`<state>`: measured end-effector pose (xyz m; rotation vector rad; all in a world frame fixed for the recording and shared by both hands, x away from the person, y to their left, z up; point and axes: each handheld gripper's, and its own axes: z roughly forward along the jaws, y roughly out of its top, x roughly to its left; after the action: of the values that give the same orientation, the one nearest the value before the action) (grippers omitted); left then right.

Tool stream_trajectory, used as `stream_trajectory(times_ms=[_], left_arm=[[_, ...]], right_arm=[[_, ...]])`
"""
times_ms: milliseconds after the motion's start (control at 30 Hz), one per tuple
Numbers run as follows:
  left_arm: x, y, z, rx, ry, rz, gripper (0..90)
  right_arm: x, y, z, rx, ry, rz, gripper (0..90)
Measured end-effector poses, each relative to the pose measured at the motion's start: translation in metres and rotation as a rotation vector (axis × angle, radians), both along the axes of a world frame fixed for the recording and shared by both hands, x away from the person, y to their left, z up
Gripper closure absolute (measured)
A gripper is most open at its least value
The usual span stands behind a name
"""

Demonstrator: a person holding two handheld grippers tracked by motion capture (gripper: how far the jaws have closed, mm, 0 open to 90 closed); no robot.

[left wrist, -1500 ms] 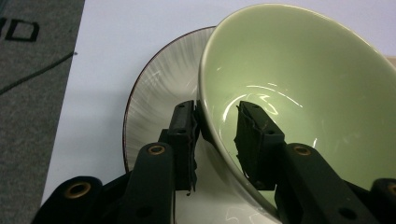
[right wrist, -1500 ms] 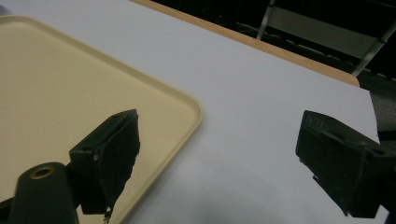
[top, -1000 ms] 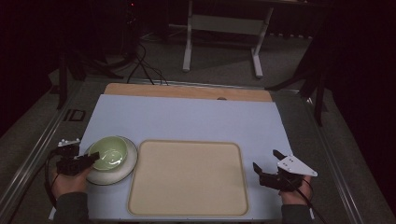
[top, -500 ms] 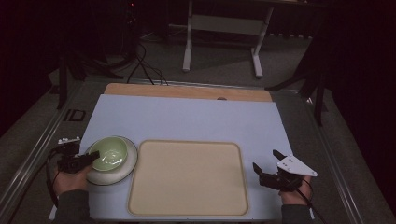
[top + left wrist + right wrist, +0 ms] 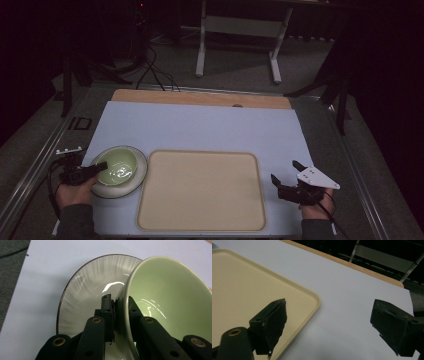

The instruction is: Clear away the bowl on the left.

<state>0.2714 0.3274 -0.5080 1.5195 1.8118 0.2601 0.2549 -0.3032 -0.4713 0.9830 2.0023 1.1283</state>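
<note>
A pale green bowl (image 5: 119,168) sits on a grey-white plate (image 5: 132,185) with a dark rim at the near left of the light blue mat. My left gripper (image 5: 102,166) comes in from the left and is shut on the bowl's near wall. In the left gripper view, one jaw is inside the bowl (image 5: 170,295) and the other is outside, over the plate (image 5: 87,285). My right gripper (image 5: 285,171) rests at the near right, open and empty, just right of a beige tray (image 5: 200,190). The right gripper view shows its jaws (image 5: 332,312) wide apart beside the tray's corner (image 5: 312,300).
The light blue mat (image 5: 200,127) covers the table, with a wooden strip (image 5: 200,98) along its far edge. Cables (image 5: 150,70) and a white stand's legs (image 5: 237,47) are on the dark floor beyond.
</note>
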Motion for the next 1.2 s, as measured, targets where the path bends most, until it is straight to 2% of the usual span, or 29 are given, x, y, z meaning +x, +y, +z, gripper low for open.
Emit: stream_trajectory(times_ms=[533,933,1033,1067,1200], left_arm=[[-0.002,0.001,0.0,-0.019,-0.007,-0.005,82.1],[-0.007,0.003,0.006,-0.037,-0.069,0.024,82.1],[-0.008,0.003,0.008,-0.034,-0.081,0.022,82.1],[-0.009,0.002,0.01,-0.028,-0.097,0.018,82.1],[-0.01,0.001,0.013,-0.041,-0.117,0.016,82.1]], right_arm=[[0.0,0.0,0.0,0.003,-0.001,0.002,13.2],[0.0,0.0,0.0,0.005,-0.005,-0.002,13.1],[0.0,0.0,0.0,0.005,-0.006,-0.003,13.1],[0.0,0.0,0.0,0.006,-0.006,-0.003,13.1],[0.0,-0.001,0.001,0.005,-0.008,-0.003,13.1]])
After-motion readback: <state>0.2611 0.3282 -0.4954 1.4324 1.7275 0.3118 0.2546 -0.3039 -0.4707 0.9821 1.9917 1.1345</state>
